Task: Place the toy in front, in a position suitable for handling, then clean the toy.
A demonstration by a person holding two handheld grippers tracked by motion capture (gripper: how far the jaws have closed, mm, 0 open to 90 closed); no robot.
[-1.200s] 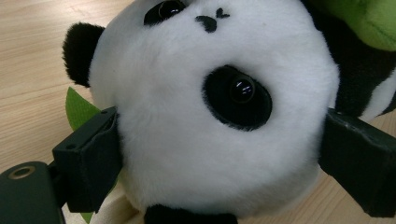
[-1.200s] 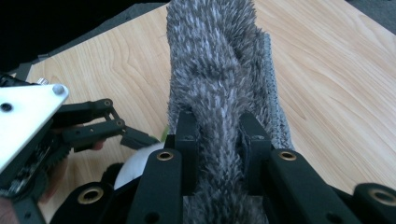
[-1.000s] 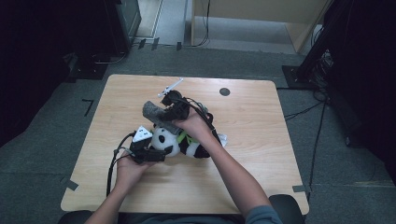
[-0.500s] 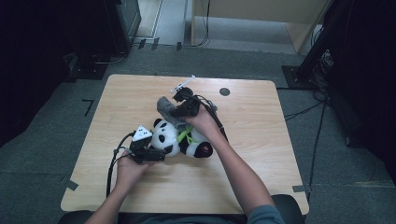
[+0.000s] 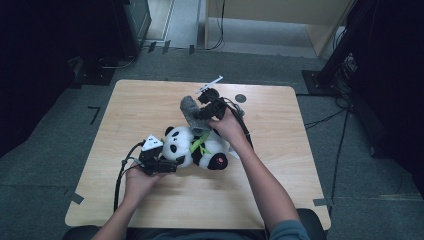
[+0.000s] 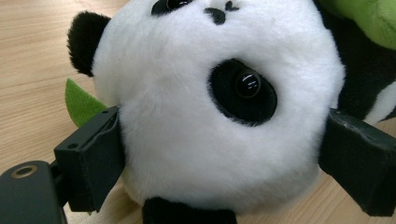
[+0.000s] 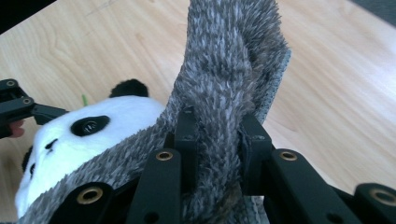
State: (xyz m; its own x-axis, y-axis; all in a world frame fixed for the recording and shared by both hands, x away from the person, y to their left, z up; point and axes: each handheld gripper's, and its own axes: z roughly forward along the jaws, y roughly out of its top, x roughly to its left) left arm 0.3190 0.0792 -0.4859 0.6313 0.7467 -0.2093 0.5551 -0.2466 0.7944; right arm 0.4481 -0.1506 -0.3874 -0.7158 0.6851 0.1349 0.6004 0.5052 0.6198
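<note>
Between the left tongs [image 6: 224,158], panda head [image 6: 210,102] clamped, right tongs [image 7: 217,140] pinching grey fur strip [image 7: 229,74] above it.

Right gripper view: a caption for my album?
Hand-held gripper pinching grey furry fabric above a plush panda.

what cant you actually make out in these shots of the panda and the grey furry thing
- What the grey furry piece is: in the right gripper view the right gripper covers its lower part; in the high view it is too small.
- The panda's body: cut off by the edges of the left gripper view; in the high view the person's right hand covers part of it.
- The left gripper's pads: too small in the high view.
</note>
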